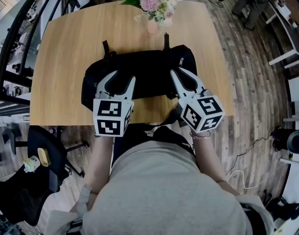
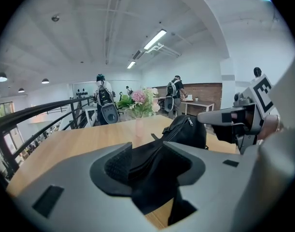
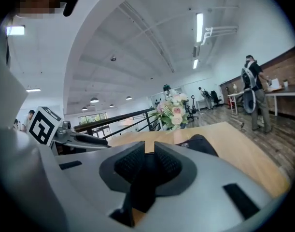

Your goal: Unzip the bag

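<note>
A black bag lies across the near half of the wooden table, straps toward the far side. My left gripper rests on the bag's left part. In the left gripper view its jaws stand wide apart, with a fold of black fabric lying loose between the pads. My right gripper sits on the bag's right part. Its jaws stand a narrow gap apart, with dark bag material low in that gap and not visibly pinched. The bag's far end rises behind the left jaws.
A vase of pink and white flowers stands at the table's far edge, just beyond the bag. A black office chair is at the near left, and a railing runs along the left side. People stand at desks far off.
</note>
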A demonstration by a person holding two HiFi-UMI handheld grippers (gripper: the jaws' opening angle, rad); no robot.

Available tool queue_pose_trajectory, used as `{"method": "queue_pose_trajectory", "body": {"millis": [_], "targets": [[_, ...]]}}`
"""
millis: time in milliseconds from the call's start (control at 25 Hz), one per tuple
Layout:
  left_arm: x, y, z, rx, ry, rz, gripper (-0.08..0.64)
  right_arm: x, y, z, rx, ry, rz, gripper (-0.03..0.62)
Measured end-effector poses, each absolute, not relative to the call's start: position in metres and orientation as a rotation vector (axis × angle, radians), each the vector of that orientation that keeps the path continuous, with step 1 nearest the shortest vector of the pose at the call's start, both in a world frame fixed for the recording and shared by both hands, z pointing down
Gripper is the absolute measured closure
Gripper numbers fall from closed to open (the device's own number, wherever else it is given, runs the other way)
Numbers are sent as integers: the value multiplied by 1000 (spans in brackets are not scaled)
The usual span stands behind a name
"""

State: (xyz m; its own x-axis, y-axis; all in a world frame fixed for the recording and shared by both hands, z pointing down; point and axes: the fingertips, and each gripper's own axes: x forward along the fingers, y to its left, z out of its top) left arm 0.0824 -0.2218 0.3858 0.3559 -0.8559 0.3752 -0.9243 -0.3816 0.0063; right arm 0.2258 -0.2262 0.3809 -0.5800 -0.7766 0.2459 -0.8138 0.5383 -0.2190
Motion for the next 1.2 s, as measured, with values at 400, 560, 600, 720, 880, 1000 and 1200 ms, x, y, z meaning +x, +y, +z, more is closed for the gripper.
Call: {"method": "queue_pose_trajectory", "body": {"millis": [400, 560, 600, 720, 880, 1000, 1200], "targets": [[105, -203, 395, 2332, -1407, 261, 368, 173, -206, 388, 1102, -2701, 468, 564], [102, -199, 397, 2310, -1407, 227, 368, 163, -199, 389, 1044, -2702, 451, 565], [101, -198, 397, 2311, -1413, 232, 368, 161, -198, 389, 1034, -2701, 451, 563], [98, -195, 398, 2321, -1417, 256, 371, 159, -195, 391, 1007, -2693, 453, 565], [94, -191, 393, 2328, -1412, 206, 450, 155, -192, 392, 975, -2692, 446, 584], [94, -189, 390, 2336, -1421, 184, 491, 151, -188, 392, 941, -2694, 449, 584], [103, -184, 393, 2359, -1383, 213, 531, 147, -184, 392, 907, -2691, 447, 585]]}}
